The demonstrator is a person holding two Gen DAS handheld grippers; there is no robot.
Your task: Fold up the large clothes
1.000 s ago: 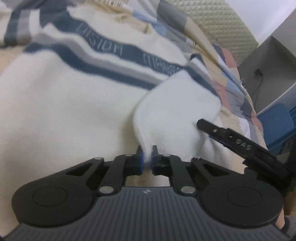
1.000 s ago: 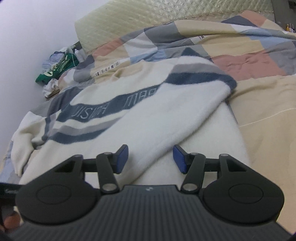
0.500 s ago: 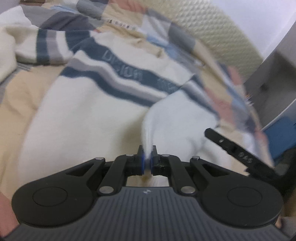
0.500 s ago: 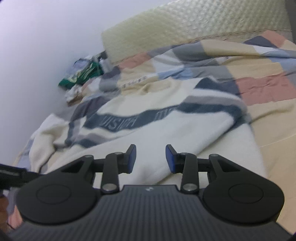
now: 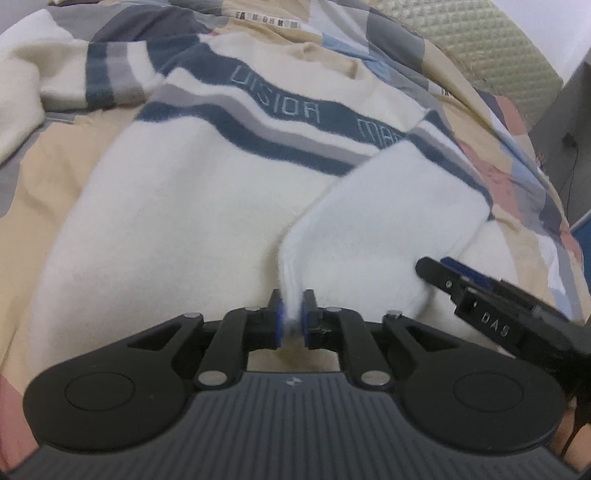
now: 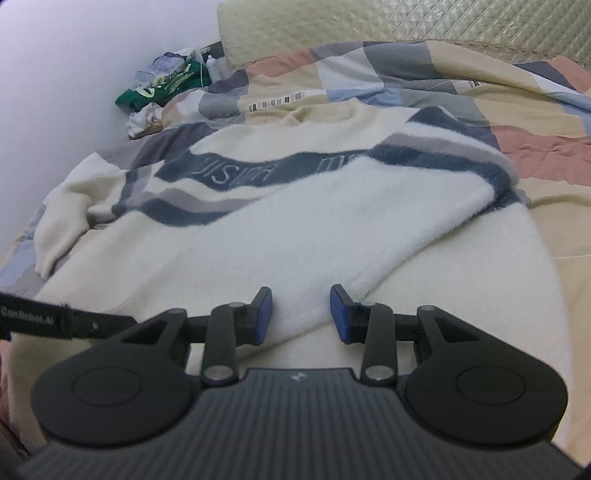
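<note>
1. A cream sweater [image 5: 177, 206] with blue and grey chest stripes is laid flat on a bed, on top of a patchwork quilt [image 6: 461, 77]. Lettering is seen within the widest blue stripe.
2. The sweater's right-hand sleeve [image 5: 388, 229], as seen from the left wrist view, is folded diagonally across the body of the garment, cuff end toward the camera.
3. The left gripper [image 5: 291, 323] is seen with its jaws pressed together on the cuff edge of that sleeve; a thin ridge of white fabric is pinched between the blue pads [image 5: 279, 321].
4. The right gripper [image 6: 301, 314] is held low over the same sleeve near the hem. Its jaws are spread, with the blue pads [image 6: 264, 317] on either side of the fabric strip; whether the pads touch the cloth cannot be told.
5. In the left wrist view, 1 finger of the right gripper [image 5: 476, 295] is seen entering from the right, just beside the pinched cuff.
6. The other sleeve [image 6: 74, 199] is bunched loosely at the far left of the bed.
7. A quilted headboard [image 6: 406, 29] is noted behind the quilt, and a pile of green and white packages [image 6: 166, 85] is seen against the wall.
</note>
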